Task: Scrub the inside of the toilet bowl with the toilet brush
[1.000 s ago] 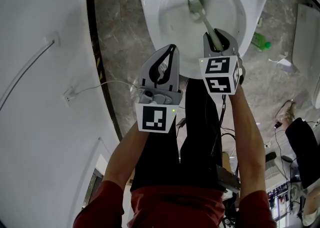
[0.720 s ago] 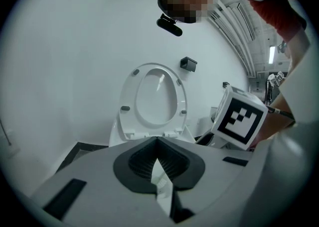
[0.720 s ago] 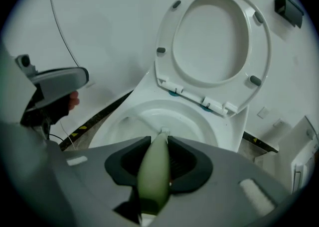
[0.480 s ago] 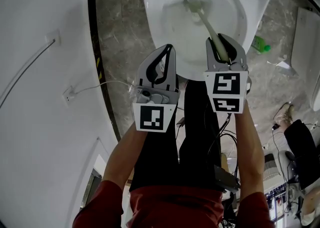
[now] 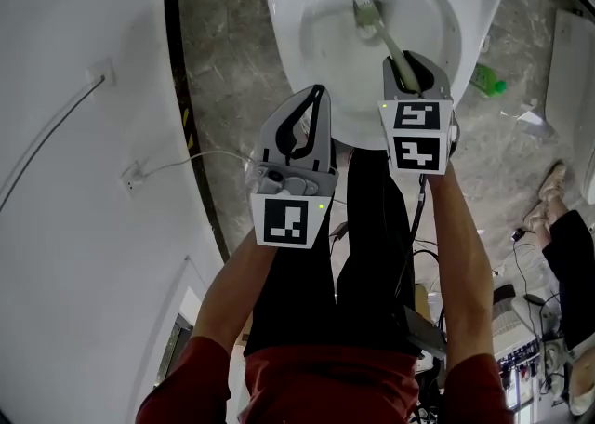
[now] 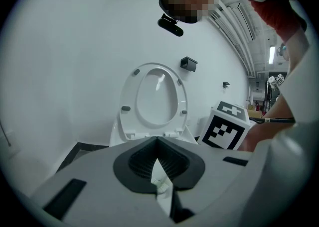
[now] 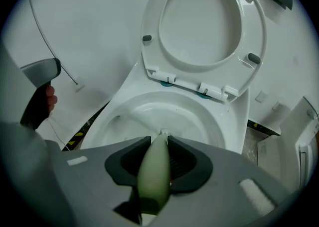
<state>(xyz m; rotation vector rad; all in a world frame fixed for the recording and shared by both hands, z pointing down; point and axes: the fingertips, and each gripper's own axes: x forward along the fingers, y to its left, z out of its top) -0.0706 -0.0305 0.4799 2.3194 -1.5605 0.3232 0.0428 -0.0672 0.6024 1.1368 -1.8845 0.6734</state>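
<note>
The toilet bowl (image 5: pixel 279 32) lies open, seat (image 7: pixel 253 27) raised; only the brush (image 5: pixel 381 36) occupies it.

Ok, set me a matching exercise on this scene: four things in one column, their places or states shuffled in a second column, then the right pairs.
Things:
1. toilet brush
2. toilet seat
3. green bottle
4. left gripper

Places or states:
A. lying on the floor beside the toilet bowl
B. shut, holding nothing
C. lifted up
D. head down in the toilet bowl, handle held by the right gripper

Pairs: 1-D, 2-C, 3-A, 4-B.
</note>
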